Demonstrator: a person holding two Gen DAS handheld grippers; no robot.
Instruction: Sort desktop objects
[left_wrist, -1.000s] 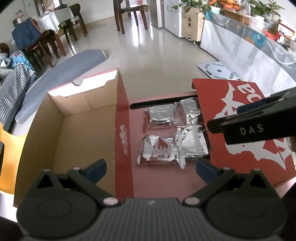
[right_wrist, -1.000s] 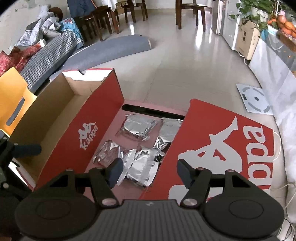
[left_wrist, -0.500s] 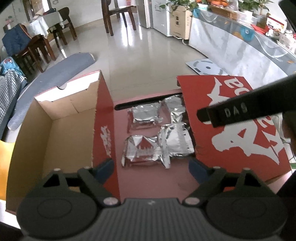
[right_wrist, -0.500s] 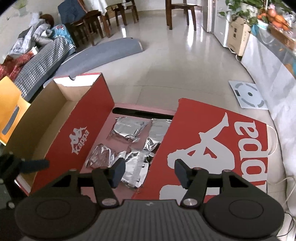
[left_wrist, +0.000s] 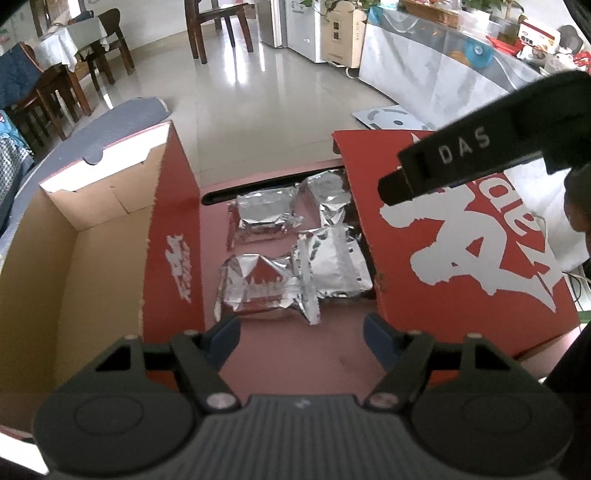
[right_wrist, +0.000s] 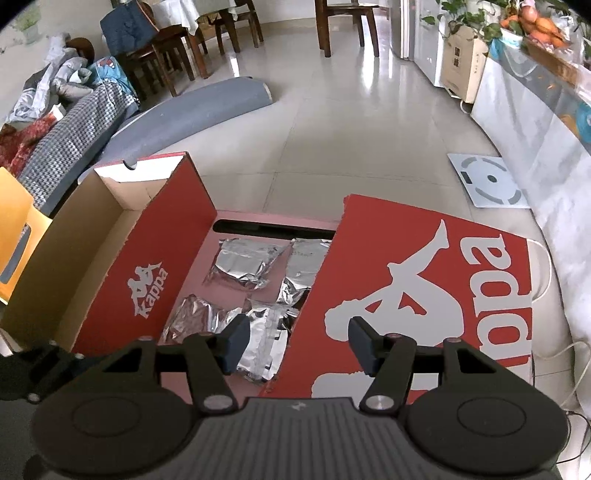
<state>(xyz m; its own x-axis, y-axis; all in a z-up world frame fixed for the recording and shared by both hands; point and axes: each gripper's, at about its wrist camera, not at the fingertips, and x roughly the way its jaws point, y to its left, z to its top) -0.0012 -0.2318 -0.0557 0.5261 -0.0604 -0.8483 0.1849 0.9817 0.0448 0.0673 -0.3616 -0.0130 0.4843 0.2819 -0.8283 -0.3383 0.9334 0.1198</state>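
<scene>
1. We find four silver foil packets lying flat on a reddish surface (left_wrist: 280, 354), in a two-by-two cluster between an open red shoebox (left_wrist: 173, 236) on the left and its red lid (left_wrist: 461, 236) on the right.
2. The near-left packet (left_wrist: 258, 291) lies just ahead of the left gripper (left_wrist: 301, 332). The near-right packet (left_wrist: 330, 266) touches it and runs up against the lid's edge.
3. The far-left packet (left_wrist: 264, 218) and the far-right packet (left_wrist: 330, 195) lie behind them, close to a dark slot (left_wrist: 258, 184) in the surface.
4. The shoebox stands open with a bare cardboard interior; we see no packet inside it.
5. The left gripper's jaws are closing. They stand apart above the surface with nothing between the pads; the near-left packet lies just beyond the tips.
6. The right gripper (right_wrist: 295, 341) hangs over the lid's near-left edge. Its jaws stand partly apart and grasp nothing. In the right wrist view its left finger overlaps the near-right packet (right_wrist: 266, 339); we cannot tell whether it touches.
7. From the left wrist view, the right gripper's finger, marked "DAS", crosses above the lid.
8. Beyond the surface lie a tiled floor (right_wrist: 351, 129), wooden chairs (right_wrist: 347, 26) and a white floor scale (right_wrist: 487, 181).
</scene>
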